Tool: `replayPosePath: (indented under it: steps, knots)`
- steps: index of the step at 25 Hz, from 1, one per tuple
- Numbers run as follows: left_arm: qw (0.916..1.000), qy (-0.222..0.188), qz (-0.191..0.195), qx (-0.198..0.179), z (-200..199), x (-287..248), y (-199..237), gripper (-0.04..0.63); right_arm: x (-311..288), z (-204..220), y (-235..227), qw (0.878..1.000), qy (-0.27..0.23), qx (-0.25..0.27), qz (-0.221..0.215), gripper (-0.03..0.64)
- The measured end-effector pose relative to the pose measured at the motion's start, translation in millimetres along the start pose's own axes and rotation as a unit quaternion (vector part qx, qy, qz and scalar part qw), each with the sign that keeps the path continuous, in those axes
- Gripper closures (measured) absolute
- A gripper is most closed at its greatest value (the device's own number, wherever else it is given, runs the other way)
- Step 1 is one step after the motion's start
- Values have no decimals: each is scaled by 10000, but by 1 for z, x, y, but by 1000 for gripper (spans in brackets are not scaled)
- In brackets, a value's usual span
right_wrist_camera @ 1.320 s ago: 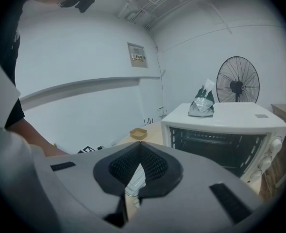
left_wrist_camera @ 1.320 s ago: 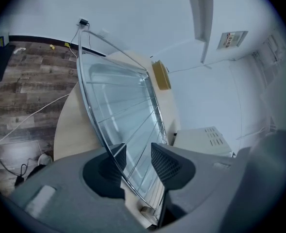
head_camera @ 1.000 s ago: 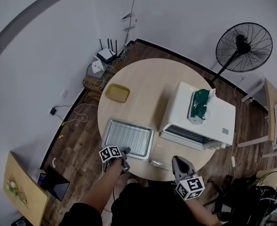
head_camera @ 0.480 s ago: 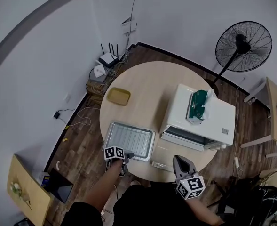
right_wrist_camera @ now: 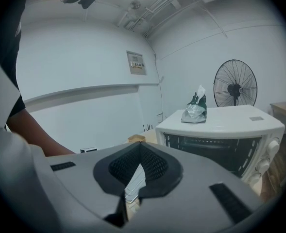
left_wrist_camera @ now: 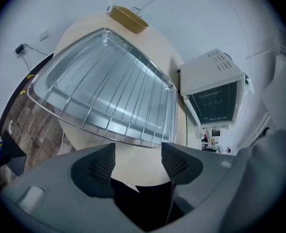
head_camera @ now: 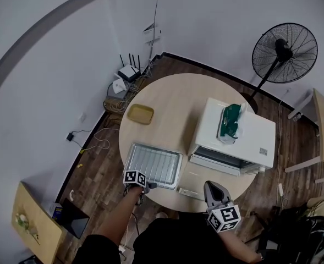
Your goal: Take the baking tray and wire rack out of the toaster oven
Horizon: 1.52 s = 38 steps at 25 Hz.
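Note:
The silver baking tray [head_camera: 152, 165] lies on the round table [head_camera: 173, 103] with the wire rack [left_wrist_camera: 118, 89] resting on top of it; both are outside the white toaster oven [head_camera: 233, 139]. My left gripper [head_camera: 146, 185] hovers just off the tray's near edge. Its jaws are opening, with nothing between the pads [left_wrist_camera: 100, 165]; only the table edge shows in the gap. My right gripper [head_camera: 213, 191] is held at the table's near side, in front of the toaster oven [right_wrist_camera: 220, 130]. Its fingertips touch and hold nothing.
A yellow dish [head_camera: 139, 113] sits at the table's far left. A green bag [head_camera: 228, 122] lies on top of the oven. A small pale bar [head_camera: 190, 192] rests near the table's front edge. A standing fan [head_camera: 284, 53] is behind the table.
My left gripper has drawn back a little from the tray's near edge and rolled. The tray and rack stay where they lie. The right gripper has not moved.

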<state>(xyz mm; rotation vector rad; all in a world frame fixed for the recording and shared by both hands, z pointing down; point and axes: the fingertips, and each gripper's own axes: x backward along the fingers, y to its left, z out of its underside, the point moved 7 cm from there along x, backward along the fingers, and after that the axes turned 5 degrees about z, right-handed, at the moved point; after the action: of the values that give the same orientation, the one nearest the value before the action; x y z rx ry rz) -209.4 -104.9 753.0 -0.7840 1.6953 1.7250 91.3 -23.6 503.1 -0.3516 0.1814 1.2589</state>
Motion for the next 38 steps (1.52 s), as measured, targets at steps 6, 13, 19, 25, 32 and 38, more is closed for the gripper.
replayPosePath:
  steps: [6,13,19,25,32,38]
  knots:
    - [10000,-30,50,-19,4,4,1,311,1,-1,3,10000,-72,-37,-43,617]
    - [9921,-1049,692,-13,13,31,-16,311,8,0,9,9999,-61,-84,-3,617]
    - [9631,-2320,1178,-694,57,72,-40,314,27,7,15,9998,-61,9,182,617]
    - [9084,-3532,1468,-1689,105,116,-84,416,63,22,34,9986,104,219,466,617]
    - [8555,-4121,840,-3022,138,132,-142,560,114,20,26,9935,154,339,1080,617]
    - [8281,-4375,708,-3432,157,150,-170,575,141,16,8,9895,16,408,1387,617]
